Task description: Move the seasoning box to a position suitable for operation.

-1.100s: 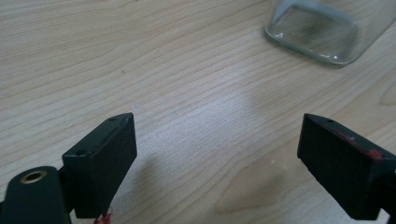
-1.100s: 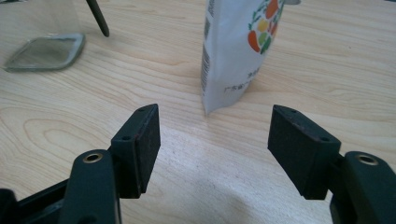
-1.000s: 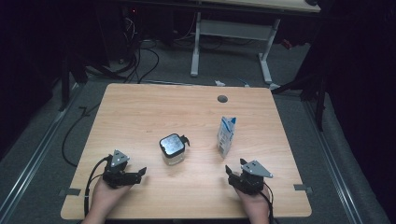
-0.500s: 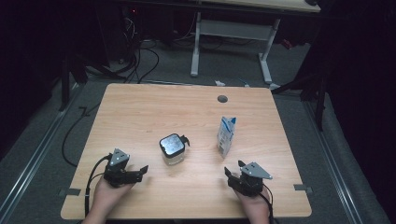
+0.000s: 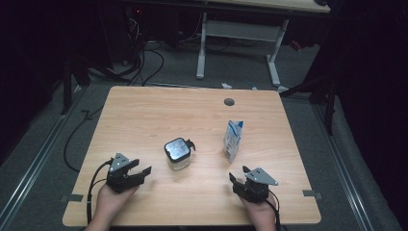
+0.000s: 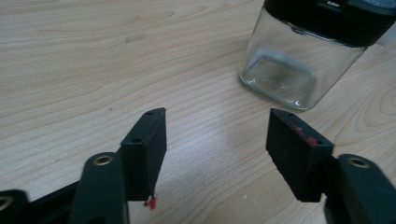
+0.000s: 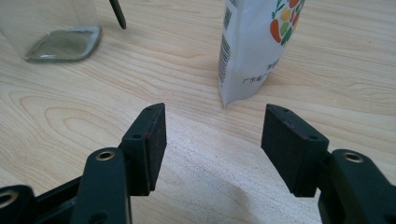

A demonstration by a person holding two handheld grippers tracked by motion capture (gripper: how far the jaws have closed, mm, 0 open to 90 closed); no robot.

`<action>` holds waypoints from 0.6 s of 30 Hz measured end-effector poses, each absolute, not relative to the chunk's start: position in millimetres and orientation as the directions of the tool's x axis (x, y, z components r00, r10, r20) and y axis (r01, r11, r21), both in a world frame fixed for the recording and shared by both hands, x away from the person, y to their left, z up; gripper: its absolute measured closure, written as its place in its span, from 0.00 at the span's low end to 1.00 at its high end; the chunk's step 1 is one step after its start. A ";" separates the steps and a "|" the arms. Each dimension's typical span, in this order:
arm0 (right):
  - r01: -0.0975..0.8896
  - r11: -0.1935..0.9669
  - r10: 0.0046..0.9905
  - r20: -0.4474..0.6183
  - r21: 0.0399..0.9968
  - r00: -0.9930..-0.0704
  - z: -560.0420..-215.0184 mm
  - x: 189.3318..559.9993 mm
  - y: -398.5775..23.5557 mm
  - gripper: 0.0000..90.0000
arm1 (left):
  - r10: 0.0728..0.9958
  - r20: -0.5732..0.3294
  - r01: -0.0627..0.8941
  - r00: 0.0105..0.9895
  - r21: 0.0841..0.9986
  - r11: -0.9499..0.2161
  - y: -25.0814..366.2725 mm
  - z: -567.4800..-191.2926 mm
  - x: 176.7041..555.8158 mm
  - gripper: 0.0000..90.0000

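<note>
A square glass jar with a black lid stands near the table's middle. A white and blue pouch stands upright to its right. My left gripper rests at the front left, pointing toward the jar. In the left gripper view its jaws are open with bare wood between them, and the jar is ahead to the right. These jaws have just been closing, with nothing between them. My right gripper sits at the front right, open and empty. The pouch is just ahead of it and the jar's base is far left.
The wooden table has a round cable hole near its far edge. A black clasp sticks out from the jar's lid. Behind the table stand a white desk frame and loose cables on the floor.
The left gripper's jaws stand a little narrower than before. Both hands, the jar and the pouch are where they were.
</note>
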State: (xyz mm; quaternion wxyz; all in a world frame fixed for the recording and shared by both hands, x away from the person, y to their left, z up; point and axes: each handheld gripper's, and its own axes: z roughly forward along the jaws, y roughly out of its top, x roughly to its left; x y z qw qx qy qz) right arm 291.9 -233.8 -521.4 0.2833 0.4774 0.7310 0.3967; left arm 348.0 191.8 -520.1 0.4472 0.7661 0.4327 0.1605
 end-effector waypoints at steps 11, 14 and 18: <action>0.466 0.241 0.913 -0.035 0.852 -0.407 -521.5 291.0 -229.8 0.50 | 0.789 -0.142 0.505 0.598 0.831 -0.234 180.6 -520.2 361.4 0.81; 0.467 0.239 0.911 -0.030 0.851 -0.411 -521.4 291.2 -229.2 0.50 | 0.793 -0.110 0.496 0.599 0.828 -0.260 174.0 -520.0 368.8 0.89; 0.467 0.242 0.907 -0.027 0.850 -0.420 -521.2 291.1 -228.3 0.51 | 0.812 -0.115 0.507 0.572 0.828 -0.241 160.5 -520.4 394.7 0.96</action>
